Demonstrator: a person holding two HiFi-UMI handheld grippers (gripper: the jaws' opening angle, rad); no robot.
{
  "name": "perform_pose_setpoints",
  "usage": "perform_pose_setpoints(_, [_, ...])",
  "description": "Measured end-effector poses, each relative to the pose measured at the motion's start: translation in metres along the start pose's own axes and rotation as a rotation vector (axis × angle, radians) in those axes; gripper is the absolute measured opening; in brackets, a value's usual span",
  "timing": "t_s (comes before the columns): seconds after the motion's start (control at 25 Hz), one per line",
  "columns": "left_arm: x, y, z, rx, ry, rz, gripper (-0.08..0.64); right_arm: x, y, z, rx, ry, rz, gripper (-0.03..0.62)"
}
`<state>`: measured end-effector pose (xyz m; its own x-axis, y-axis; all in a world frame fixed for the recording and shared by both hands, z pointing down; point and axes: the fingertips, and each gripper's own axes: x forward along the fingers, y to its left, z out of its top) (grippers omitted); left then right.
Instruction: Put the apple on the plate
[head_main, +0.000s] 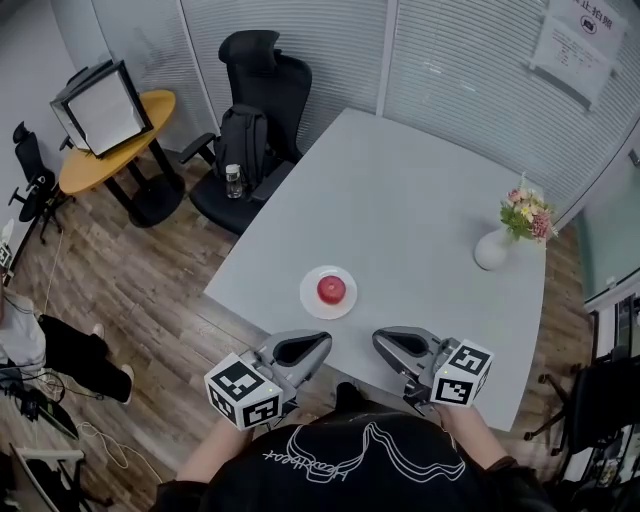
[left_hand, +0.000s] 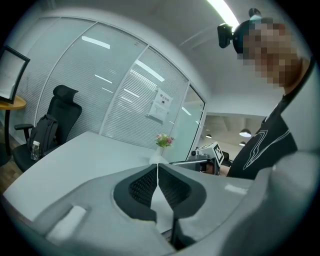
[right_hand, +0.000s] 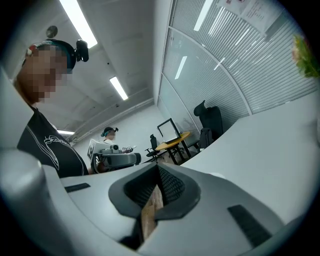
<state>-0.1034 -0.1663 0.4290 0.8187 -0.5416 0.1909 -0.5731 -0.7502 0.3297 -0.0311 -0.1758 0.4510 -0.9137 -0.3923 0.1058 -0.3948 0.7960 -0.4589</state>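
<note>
Closest to the head camera is the person's black shirt (head_main: 350, 455), and just beyond it the two hands hold the tools side by side over the near edge of the grey tabletop (head_main: 420, 200). On the left tool (head_main: 318, 343) the jaws are pressed together, the tips touch, and nothing is between them; the left gripper view shows this clearly. On the right tool (head_main: 381, 341) the jaws are pressed together in the same way and pinch nothing. Both tools point forward and a little toward each other, with a gap between them.

The red apple (head_main: 331, 289) lies in the middle of the white plate (head_main: 312, 302). This plate rests on the tabletop near its front edge, just beyond the tip of the left tool, and neither tool touches it. A white vase (head_main: 491, 250) with flowers stands at the right side of the tabletop, well apart from the plate. A black chair (head_main: 262, 90) stands on the wooden floor (head_main: 150, 290) at the far left corner, with a backpack (head_main: 243, 140) on its seat.
</note>
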Motion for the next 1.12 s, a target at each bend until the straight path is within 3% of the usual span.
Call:
perform_pose_setpoints(0.16, [-0.003,-0.004,-0.001,0.015,-0.006,0.003,0.015,0.0,0.009,-0.002,-0.033,0.013,0.007,0.009])
perform_pose_setpoints(1.12, [-0.005,-0.002,-0.011,0.026,0.005,0.011,0.014,0.001,0.008,-0.019,0.003,0.041,-0.011,0.009])
